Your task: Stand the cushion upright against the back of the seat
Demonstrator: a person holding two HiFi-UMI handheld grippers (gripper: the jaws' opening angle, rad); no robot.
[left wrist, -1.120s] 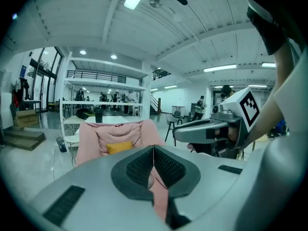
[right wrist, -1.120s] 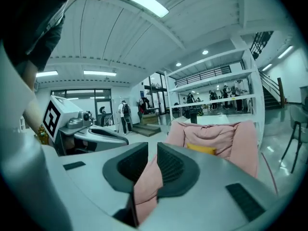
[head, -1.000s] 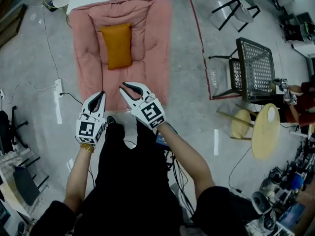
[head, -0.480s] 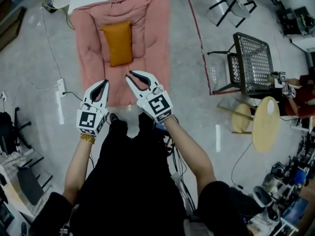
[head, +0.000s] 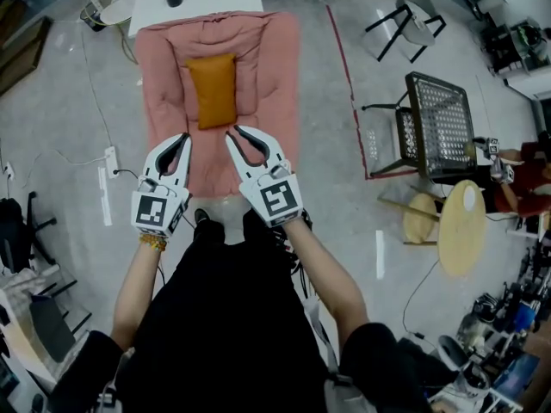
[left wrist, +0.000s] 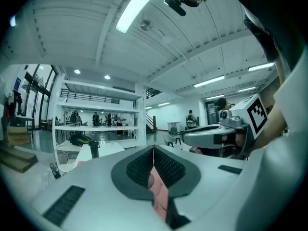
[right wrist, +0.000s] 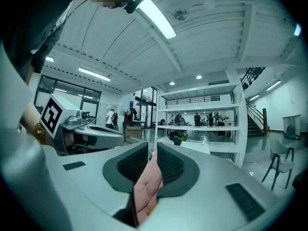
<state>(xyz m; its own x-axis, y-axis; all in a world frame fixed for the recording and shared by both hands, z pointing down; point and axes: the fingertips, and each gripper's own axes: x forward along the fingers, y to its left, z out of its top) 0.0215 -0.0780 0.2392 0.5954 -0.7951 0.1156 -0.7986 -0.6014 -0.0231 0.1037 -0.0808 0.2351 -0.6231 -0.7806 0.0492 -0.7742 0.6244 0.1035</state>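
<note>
You are pinching the pink seat pad [head: 275, 76] with your left gripper [head: 182, 139] and right gripper [head: 236, 134]. The orange cushion [head: 213, 90] is lying mid-pad.

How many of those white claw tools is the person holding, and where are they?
2. The left gripper and the right gripper are side by side over the near end of the pink seat, each clamped on its fabric, just short of the orange cushion. None hidden.

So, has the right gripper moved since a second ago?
Yes. The right gripper, shut on the pink seat fabric, has moved up the picture: its tips now nearly reach the orange cushion's near edge.
</note>
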